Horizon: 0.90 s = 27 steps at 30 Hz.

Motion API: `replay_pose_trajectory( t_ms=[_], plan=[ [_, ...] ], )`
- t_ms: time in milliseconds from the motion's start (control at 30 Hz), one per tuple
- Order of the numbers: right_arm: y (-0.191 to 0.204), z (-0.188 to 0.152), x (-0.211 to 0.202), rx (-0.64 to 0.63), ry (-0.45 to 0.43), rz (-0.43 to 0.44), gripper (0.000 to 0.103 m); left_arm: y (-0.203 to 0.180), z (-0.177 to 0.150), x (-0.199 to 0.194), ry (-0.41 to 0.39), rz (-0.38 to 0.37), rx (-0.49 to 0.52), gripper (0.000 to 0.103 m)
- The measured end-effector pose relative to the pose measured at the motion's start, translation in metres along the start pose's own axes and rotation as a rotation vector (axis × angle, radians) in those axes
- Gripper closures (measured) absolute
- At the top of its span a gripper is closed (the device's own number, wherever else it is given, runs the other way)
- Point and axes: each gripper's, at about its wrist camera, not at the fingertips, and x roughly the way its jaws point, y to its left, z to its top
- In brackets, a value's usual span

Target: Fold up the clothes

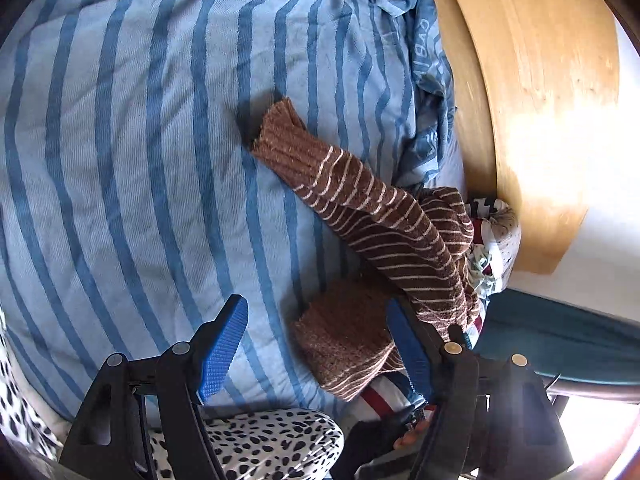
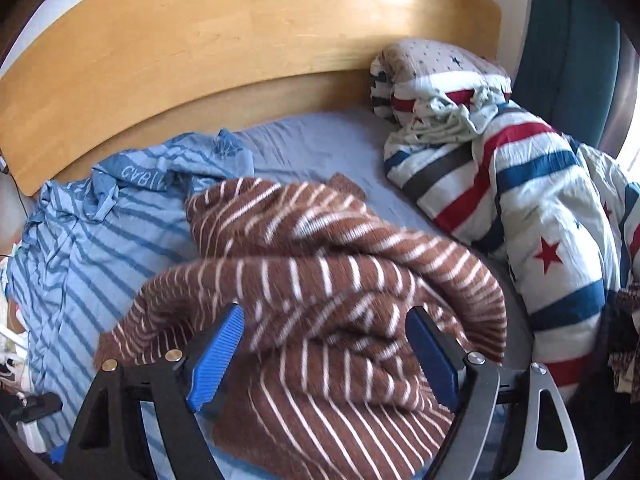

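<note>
A brown sweater with thin white stripes (image 2: 320,280) lies crumpled on the bed. In the left wrist view one sleeve (image 1: 360,208) stretches across a blue striped cover, ribbed cuff (image 1: 284,140) at its far end, and a second ribbed cuff (image 1: 344,336) lies between the fingers. My left gripper (image 1: 316,344) is open, just above that cuff. My right gripper (image 2: 328,352) is open and hovers over the bunched body of the sweater, with cloth between its blue pads (image 2: 216,356). Neither gripper holds anything.
A blue striped cover (image 1: 120,160) spreads over the bed. A wooden headboard (image 2: 240,40) stands behind. A white quilt with red and blue stripes and stars (image 2: 540,208) is heaped at the right. A spotted black-and-white cloth (image 1: 260,440) lies near the left gripper.
</note>
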Motion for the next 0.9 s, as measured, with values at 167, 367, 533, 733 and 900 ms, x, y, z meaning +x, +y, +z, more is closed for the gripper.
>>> replay_pose_trajectory(
  t_ms=[167, 367, 533, 733, 900],
  plan=[
    [0.026, -0.003, 0.027, -0.191, 0.042, -0.057, 0.017, -0.008, 0.000, 0.015, 0.033, -0.059, 0.010, 0.031],
    [0.000, -0.056, 0.026, 0.055, 0.179, 0.345, 0.096, -0.022, -0.019, 0.041, 0.112, -0.177, 0.024, 0.031],
    [0.011, -0.107, -0.003, 0.040, 0.248, 0.480, 0.102, -0.045, -0.028, 0.075, 0.192, -0.201, 0.064, 0.031],
    [-0.055, -0.097, -0.043, 0.228, 0.125, 0.291, 0.037, -0.093, -0.027, 0.115, 0.209, -0.180, 0.147, 0.032],
    [-0.089, -0.093, -0.053, 0.337, 0.100, 0.183, 0.018, -0.098, -0.026, 0.141, 0.205, -0.051, 0.159, 0.089]
  ],
)
